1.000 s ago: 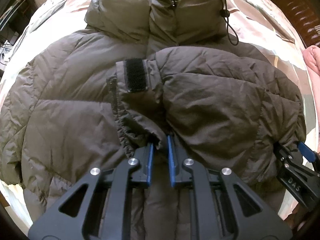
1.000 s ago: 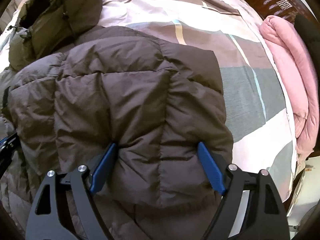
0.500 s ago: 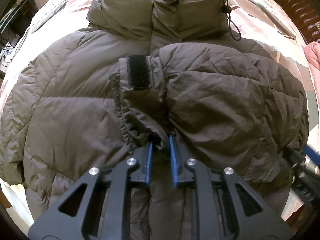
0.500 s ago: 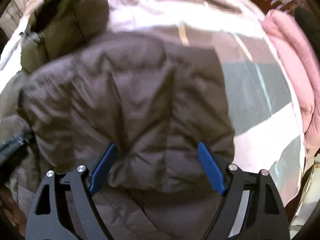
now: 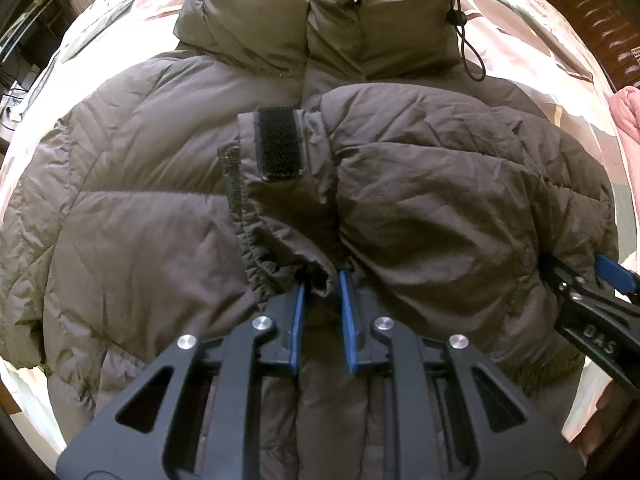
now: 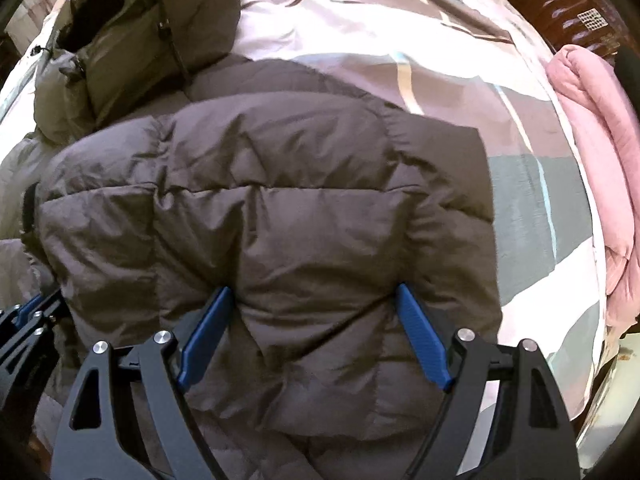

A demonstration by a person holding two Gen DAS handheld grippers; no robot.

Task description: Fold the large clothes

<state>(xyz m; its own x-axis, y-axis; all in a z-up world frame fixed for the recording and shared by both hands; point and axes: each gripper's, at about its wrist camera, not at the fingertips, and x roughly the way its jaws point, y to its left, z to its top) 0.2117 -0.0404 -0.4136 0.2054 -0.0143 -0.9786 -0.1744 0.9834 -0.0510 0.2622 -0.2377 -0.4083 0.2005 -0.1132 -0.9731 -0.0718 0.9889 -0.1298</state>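
A large olive-brown puffer jacket (image 5: 152, 216) lies front up on a bed, hood (image 5: 320, 16) at the far end. Its right sleeve (image 5: 440, 200) is folded across the chest, the cuff with a black velcro strip (image 5: 278, 142) near the middle. My left gripper (image 5: 322, 280) has its jaws slightly parted around the cuff's elastic edge. My right gripper (image 6: 312, 300) is open wide, its blue fingers (image 6: 420, 336) on either side of the puffy sleeve (image 6: 280, 200). It also shows at the right edge of the left wrist view (image 5: 592, 296).
The bed has a patterned pink, grey and white sheet (image 6: 400, 60). A pink folded blanket (image 6: 592, 152) lies at the right side. A dark wooden headboard (image 6: 560, 0) stands beyond it. Furniture shows at far left (image 5: 24, 52).
My left gripper's jaws have parted a little on the cuff. My right gripper stays open over the sleeve; its view shifted slightly.
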